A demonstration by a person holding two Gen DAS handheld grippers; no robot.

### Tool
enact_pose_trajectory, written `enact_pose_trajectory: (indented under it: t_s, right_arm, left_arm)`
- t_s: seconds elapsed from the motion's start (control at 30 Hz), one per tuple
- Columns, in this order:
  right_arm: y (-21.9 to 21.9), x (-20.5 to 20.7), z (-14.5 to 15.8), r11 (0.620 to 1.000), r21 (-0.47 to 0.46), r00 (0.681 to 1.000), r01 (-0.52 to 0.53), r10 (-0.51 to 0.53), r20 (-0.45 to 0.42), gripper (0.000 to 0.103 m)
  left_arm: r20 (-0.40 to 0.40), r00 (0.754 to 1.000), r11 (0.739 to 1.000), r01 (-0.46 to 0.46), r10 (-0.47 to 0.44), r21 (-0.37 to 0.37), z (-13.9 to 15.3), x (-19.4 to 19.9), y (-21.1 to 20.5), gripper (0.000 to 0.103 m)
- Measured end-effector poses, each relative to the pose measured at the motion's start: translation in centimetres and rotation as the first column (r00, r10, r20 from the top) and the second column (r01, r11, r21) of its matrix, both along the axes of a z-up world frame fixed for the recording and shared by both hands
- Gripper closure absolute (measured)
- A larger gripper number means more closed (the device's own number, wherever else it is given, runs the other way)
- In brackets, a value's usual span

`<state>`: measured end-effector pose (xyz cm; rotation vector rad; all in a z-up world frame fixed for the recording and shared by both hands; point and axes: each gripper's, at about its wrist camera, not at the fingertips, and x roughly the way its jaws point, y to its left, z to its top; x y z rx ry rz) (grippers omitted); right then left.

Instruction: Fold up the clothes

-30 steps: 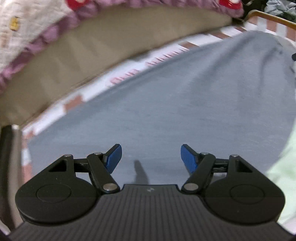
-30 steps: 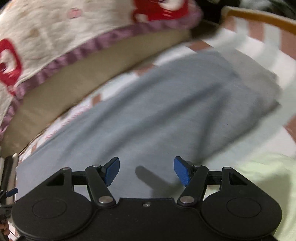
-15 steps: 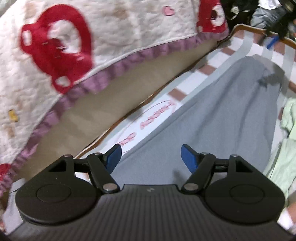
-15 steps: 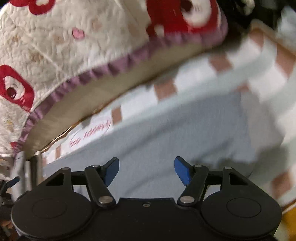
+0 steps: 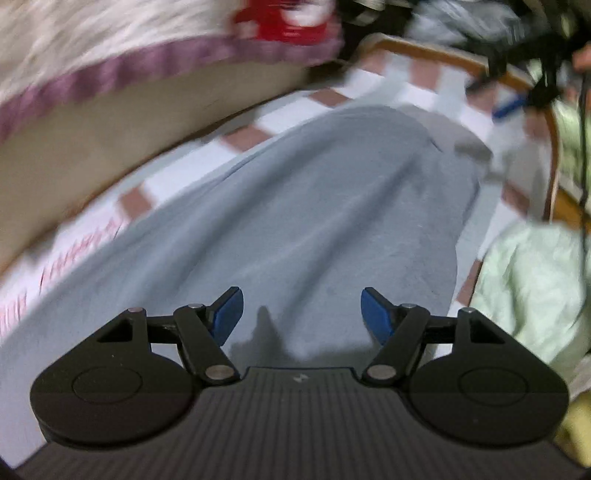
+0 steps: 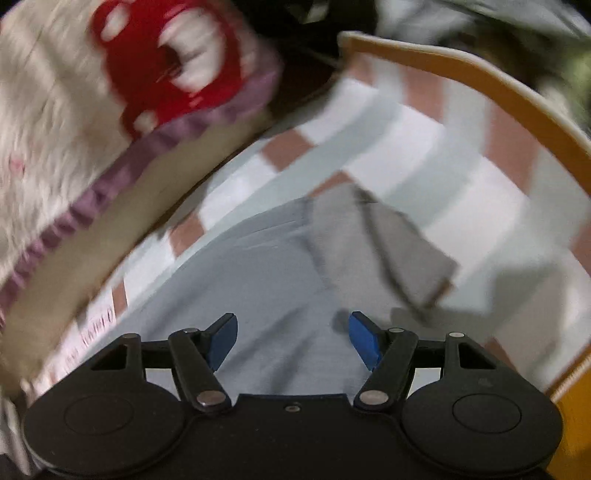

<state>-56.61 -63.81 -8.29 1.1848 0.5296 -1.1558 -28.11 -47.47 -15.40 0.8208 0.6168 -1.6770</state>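
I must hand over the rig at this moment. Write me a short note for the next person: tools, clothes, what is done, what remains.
Left tool: open, holding nothing, above the grey garment.
Right tool: open, holding nothing, above the same garment's far end.
The garment lies spread on the striped cloth; a pale green garment waits on the right.
Done: no fold visible. Left: fold the grey one, then likely the green.

A white quilt with red prints and purple frill overhangs the checked tablecloth — wooden rim beyond.
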Motion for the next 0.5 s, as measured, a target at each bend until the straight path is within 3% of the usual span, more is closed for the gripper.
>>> enact_pose_trajectory:
  t_s: [0.13,0.23,0.33,0.43,0.5]
  right_arm:
    - [2.7,-3.7,-3.1,0.987,0.003,0.978,0.161,-0.160,0.131,0.020]
    - [4.2,-4.7,-9.0,0.940,0.143,0.926,0.310,-0.333,0.178,0.022]
    - [3.3,-4.9,-11.0,0.932,0.162,0.905,0.324,-0.355,0.232,0.028]
    - [0.8,-4.2,-11.4,0.962,0.078,0.955,0.263,-0.271,0.122,0.027]
    - [-0.5,-3.9,-12.1,0.982,0.007,0.976,0.189,-0.189,0.109,0.039]
  left_arm:
    - [0.082,0.987,0.989,0.144,-0.140,-0.041,-1.4,-3.4,-1.9,0.032]
    - [-0.041,0.990,0.991,0.133,-0.133,-0.013,-2.8,-3.4,-3.4,0.032]
    - [-0.165,0.980,0.991,0.126,-0.115,0.056,-4.8,-3.1,-3.6,0.033]
    - [-0.195,0.971,0.985,0.152,-0.135,0.076,-6.3,-3.2,-2.6,0.032]
    - [-0.190,0.970,0.985,0.165,-0.155,0.041,-6.7,-3.3,-1.9,0.032]
